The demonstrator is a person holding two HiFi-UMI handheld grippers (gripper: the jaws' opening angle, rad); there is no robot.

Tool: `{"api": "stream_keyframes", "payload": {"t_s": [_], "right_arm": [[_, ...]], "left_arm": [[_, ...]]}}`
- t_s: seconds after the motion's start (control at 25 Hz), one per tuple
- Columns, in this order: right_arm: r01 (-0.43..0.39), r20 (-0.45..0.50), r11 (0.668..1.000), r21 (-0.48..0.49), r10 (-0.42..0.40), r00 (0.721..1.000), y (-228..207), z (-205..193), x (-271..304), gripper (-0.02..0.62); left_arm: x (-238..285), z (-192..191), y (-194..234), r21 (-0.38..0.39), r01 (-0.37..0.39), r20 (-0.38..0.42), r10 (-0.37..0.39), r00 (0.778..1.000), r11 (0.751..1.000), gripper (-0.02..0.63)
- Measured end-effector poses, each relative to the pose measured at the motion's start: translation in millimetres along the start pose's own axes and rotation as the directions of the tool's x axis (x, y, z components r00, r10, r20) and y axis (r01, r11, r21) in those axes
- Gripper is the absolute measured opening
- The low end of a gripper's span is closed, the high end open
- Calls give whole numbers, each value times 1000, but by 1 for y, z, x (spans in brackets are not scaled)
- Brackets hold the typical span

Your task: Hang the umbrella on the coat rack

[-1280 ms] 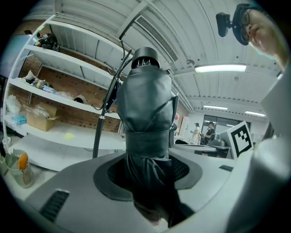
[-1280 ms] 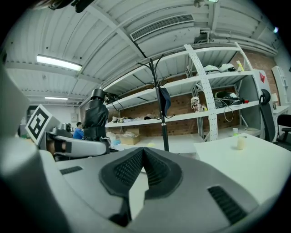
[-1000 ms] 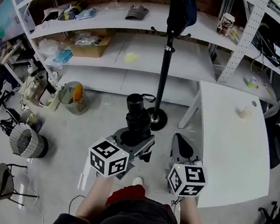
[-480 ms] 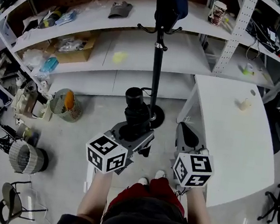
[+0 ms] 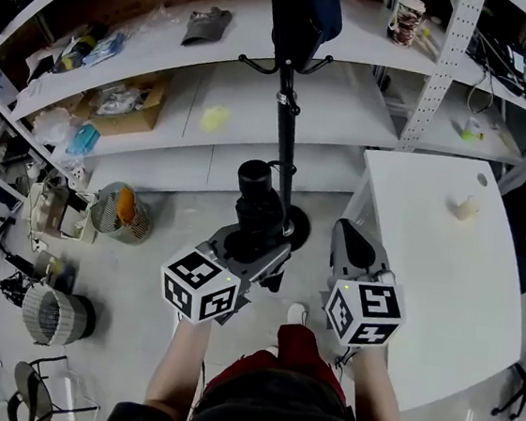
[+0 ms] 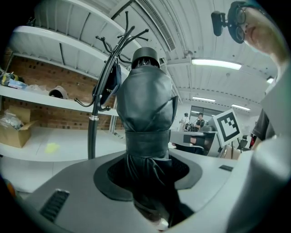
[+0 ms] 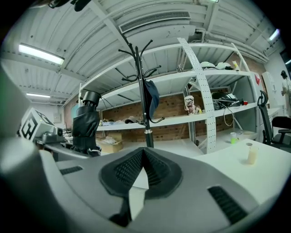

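A folded black umbrella point(image 5: 258, 209) stands upright in my left gripper point(image 5: 254, 251), whose jaws are shut on its lower part. In the left gripper view the umbrella point(image 6: 145, 118) fills the middle, strapped round its waist, above the left gripper point(image 6: 148, 182). The black coat rack point(image 5: 283, 141) rises just beyond it, with a dark blue bag point(image 5: 304, 11) on its top hooks. My right gripper point(image 5: 352, 253) hangs beside the left one with nothing in it. In its own view the right gripper point(image 7: 143, 168) has its pads together, the coat rack point(image 7: 145, 109) straight ahead and the umbrella point(image 7: 85, 125) at the left.
A white table point(image 5: 435, 272) stands close on the right with a small pale object point(image 5: 466, 207) on it. White shelves point(image 5: 161, 108) with boxes and clutter run behind the rack. Two wire baskets point(image 5: 121, 212) sit on the floor at the left. The rack's round base point(image 5: 294, 229) rests on the floor.
Both grippers have moved forward together toward the coat rack, the umbrella still held upright. The rack and shelves now sit nearer and further left in the head view.
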State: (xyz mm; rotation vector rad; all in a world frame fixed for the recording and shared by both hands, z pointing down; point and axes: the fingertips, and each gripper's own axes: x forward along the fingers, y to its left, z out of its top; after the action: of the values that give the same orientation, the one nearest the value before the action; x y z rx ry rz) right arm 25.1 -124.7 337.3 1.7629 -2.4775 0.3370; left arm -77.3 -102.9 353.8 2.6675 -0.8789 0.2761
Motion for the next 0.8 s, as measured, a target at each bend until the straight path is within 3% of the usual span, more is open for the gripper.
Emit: {"api": "stream_keyframes", "payload": {"t_s": [0.8], "right_arm": [[-22,-68,999,39,25,997,-60,3,112,18]], "left_arm": [[97,19,82,-23,-17,-82,15,997,1000,201]]}}
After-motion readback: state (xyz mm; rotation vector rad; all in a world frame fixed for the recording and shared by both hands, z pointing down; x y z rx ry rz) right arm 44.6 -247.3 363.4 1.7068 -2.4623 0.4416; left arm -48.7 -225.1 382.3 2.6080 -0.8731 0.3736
